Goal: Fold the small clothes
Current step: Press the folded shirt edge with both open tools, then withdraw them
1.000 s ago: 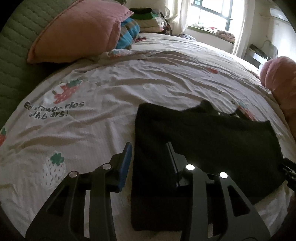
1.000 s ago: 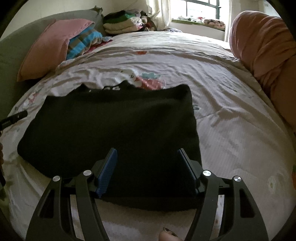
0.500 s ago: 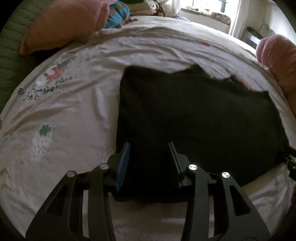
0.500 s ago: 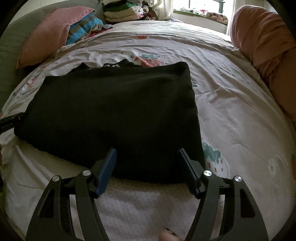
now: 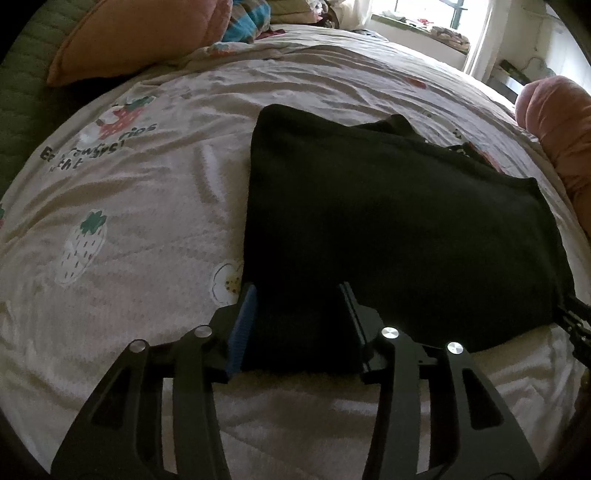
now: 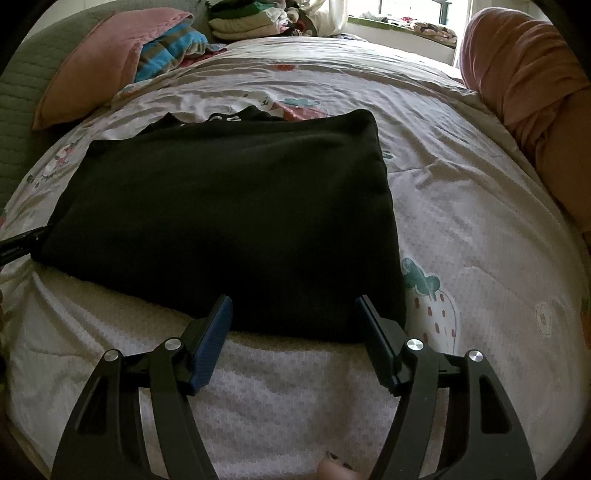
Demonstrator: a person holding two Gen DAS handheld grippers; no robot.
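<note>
A black garment (image 5: 388, 221) lies folded flat on the bed; it also shows in the right wrist view (image 6: 229, 214). My left gripper (image 5: 299, 291) is open, its jaws on either side of the garment's near left corner. My right gripper (image 6: 293, 304) is open, its jaws spread at the garment's near right edge. The right gripper's tip (image 5: 576, 321) shows at the far right of the left wrist view, and the left gripper's tip (image 6: 22, 240) at the left edge of the right wrist view.
The bed has a white strawberry-print cover (image 5: 129, 221). A pink pillow (image 6: 110, 55) and a striped blanket (image 6: 166, 48) lie at the head. Folded clothes (image 6: 243, 22) are stacked at the back. A pink bolster (image 6: 528, 74) lies along the right side.
Both grippers have pulled back toward the garment's near edge and dropped lower. The garment lies as before. Both stay open.
</note>
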